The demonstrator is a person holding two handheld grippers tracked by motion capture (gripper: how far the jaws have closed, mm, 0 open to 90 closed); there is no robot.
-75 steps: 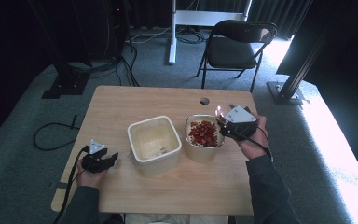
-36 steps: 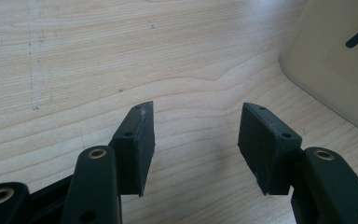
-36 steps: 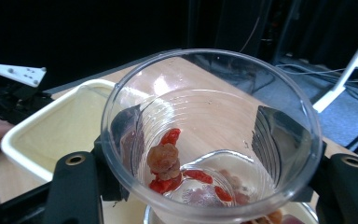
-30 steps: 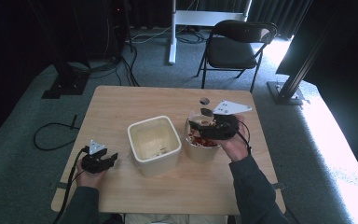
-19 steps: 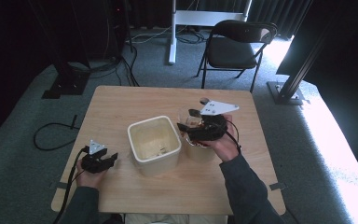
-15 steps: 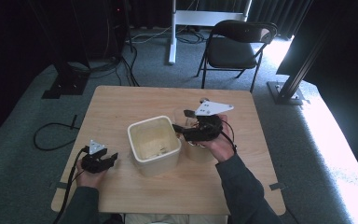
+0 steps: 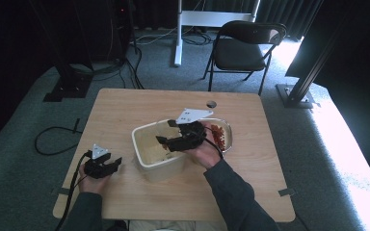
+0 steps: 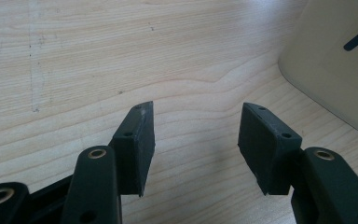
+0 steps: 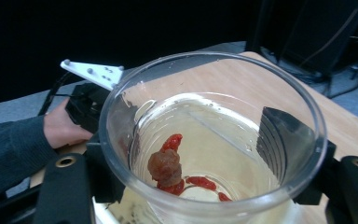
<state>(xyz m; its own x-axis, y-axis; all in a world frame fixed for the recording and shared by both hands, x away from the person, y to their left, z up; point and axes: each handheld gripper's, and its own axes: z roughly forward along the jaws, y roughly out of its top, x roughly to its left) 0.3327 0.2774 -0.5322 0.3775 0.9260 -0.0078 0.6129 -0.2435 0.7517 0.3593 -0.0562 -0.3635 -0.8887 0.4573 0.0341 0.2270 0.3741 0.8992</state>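
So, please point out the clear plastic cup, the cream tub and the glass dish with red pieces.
clear plastic cup (image 9: 214, 84), right gripper view, on its far rim.
cream tub (image 7: 161, 168), high view, on its near outer wall.
glass dish (image 7: 227, 129), high view, on its right rim.

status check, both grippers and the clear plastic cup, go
Right gripper around clear plastic cup over cream square tub, jaws just opening. Red scraps inside cup. Left gripper open, empty, on wooden table. Nothing blocking.

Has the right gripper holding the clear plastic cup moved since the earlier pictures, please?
Yes. The right gripper went leftward from the red-filled glass dish to above the cream square tub.
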